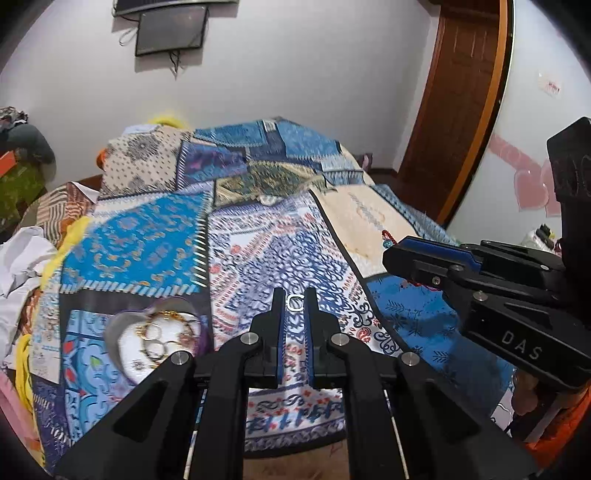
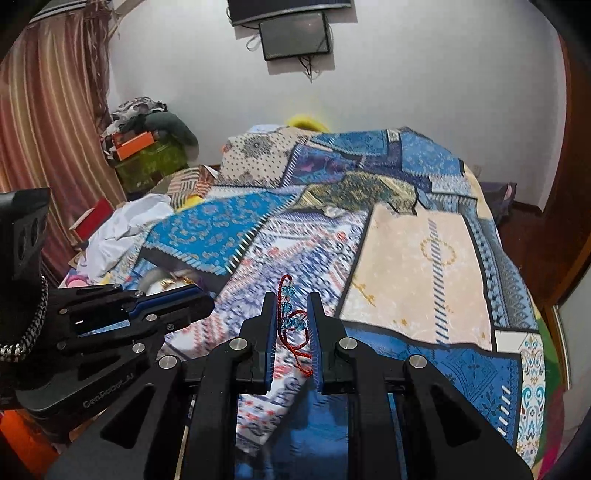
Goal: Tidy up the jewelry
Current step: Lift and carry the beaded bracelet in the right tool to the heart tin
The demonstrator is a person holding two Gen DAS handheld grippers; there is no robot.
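My left gripper [image 1: 294, 303] is shut on a small silver ring [image 1: 295, 302], pinched between its fingertips above the patterned bedspread [image 1: 258, 258]. My right gripper [image 2: 291, 310] is shut on a red cord bracelet with blue beads [image 2: 290, 315], which hangs between its jaws. A heart-shaped tray [image 1: 129, 350] with gold jewelry [image 1: 162, 332] lies on the bed, low left of the left gripper. In the left wrist view the right gripper [image 1: 399, 258] is at the right. In the right wrist view the left gripper [image 2: 199, 299] is at the left, in front of the tray.
The blue patchwork bedspread [image 2: 406, 258] covers the bed. White cloth [image 2: 122, 229] and piled clothes [image 2: 147, 140] lie at the left. A wooden door [image 1: 454, 110] stands at the right. A screen [image 2: 295, 35] hangs on the far wall.
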